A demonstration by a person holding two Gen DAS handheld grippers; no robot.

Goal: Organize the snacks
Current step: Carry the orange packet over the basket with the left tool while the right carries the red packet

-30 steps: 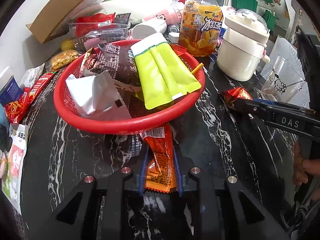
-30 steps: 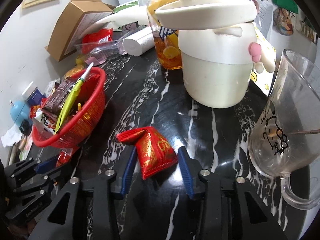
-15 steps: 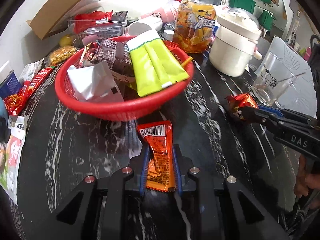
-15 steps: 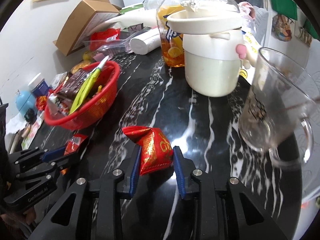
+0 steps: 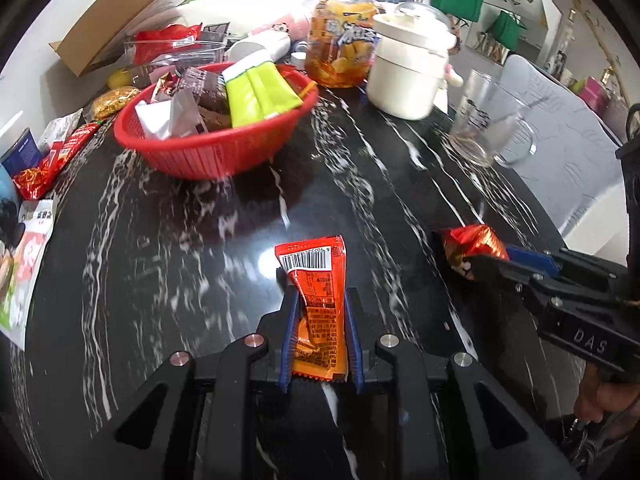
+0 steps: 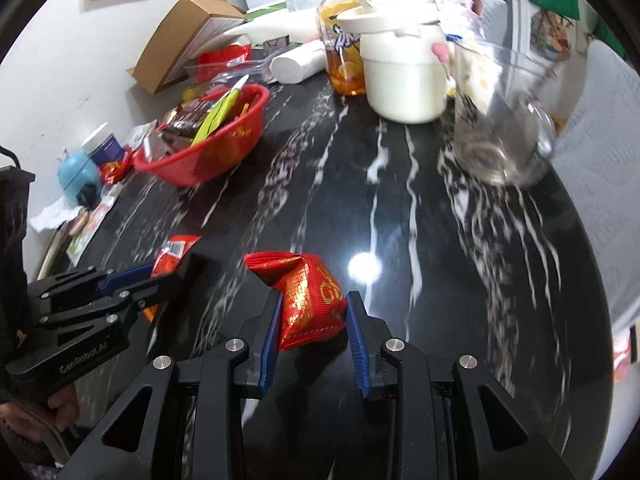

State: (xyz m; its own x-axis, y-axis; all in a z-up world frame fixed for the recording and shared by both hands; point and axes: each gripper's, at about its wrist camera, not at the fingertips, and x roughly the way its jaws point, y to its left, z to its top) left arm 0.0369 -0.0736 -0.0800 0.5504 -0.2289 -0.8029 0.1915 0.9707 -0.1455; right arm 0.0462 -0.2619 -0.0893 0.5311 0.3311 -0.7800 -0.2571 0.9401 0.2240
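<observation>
My left gripper [image 5: 320, 300] is shut on an orange snack packet [image 5: 318, 300] with a barcode end, held above the black marble table. My right gripper [image 6: 314, 300] is shut on a red and gold snack pouch [image 6: 310, 300]; that pouch also shows in the left wrist view [image 5: 474, 246]. The red basket [image 5: 224, 152] stands ahead and left, holding a yellow-green pouch [image 5: 258, 92], a brown packet and a white packet. It also shows in the right wrist view [image 6: 224, 152]. The left gripper with its packet shows in the right wrist view [image 6: 172, 258].
A white pot [image 5: 408, 68], an orange drink bottle [image 5: 344, 40] and a glass mug [image 5: 492, 120] stand at the back right. A cardboard box [image 5: 116, 28] and a clear box sit behind the basket. Loose snack packets [image 5: 52, 160] lie along the left edge.
Both grippers have pulled back and up from the basket with their packets. The right gripper closed on the red pouch and lifted it. The basket now looks farther away.
</observation>
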